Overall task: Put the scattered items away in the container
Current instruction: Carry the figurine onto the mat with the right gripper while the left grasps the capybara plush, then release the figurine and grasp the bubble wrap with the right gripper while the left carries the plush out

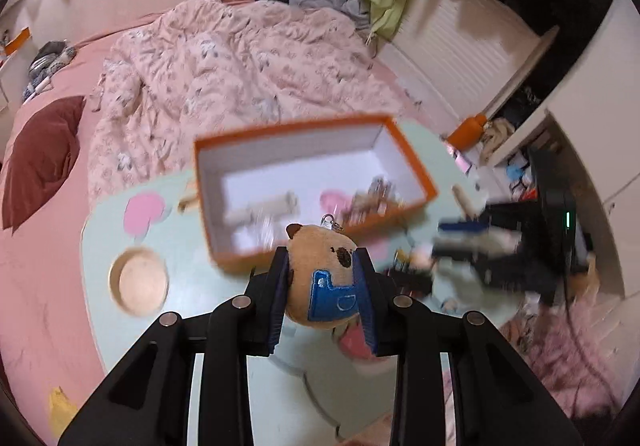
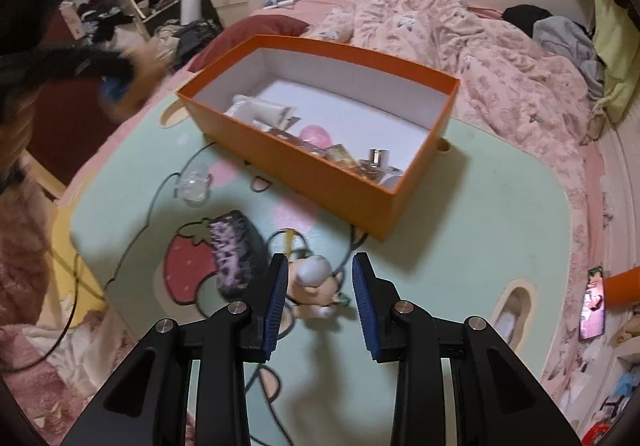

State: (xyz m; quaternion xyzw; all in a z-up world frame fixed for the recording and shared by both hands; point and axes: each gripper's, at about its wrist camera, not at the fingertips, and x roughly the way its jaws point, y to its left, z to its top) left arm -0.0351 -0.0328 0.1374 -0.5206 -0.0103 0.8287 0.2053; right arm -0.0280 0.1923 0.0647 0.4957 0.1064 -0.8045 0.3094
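Plush toy [image 1: 320,278] in brown, with a blue patch and a metal ring on top, sits clamped between the fingers of your left gripper [image 1: 323,280], raised just in front of the orange box [image 1: 416,169]. That box is your landmark: it stands open on the pale green bench [image 2: 480,230], and tubes, a pink round thing and small bottles lie inside along its near wall. Your right gripper [image 2: 320,288] hovers nearer to you than the box, its fingers [image 2: 276,298] narrowly apart with a small figurine [image 2: 316,286] lying on the bench between them; the pads do not press on it. Left of the figurine, and also on your side of the box, lies a dark pouch [image 2: 234,246] with pink print. A clear little item [image 2: 194,183] rests off the box's left end. Beyond the box spreads a bed with a rumpled pink quilt [image 2: 460,41]
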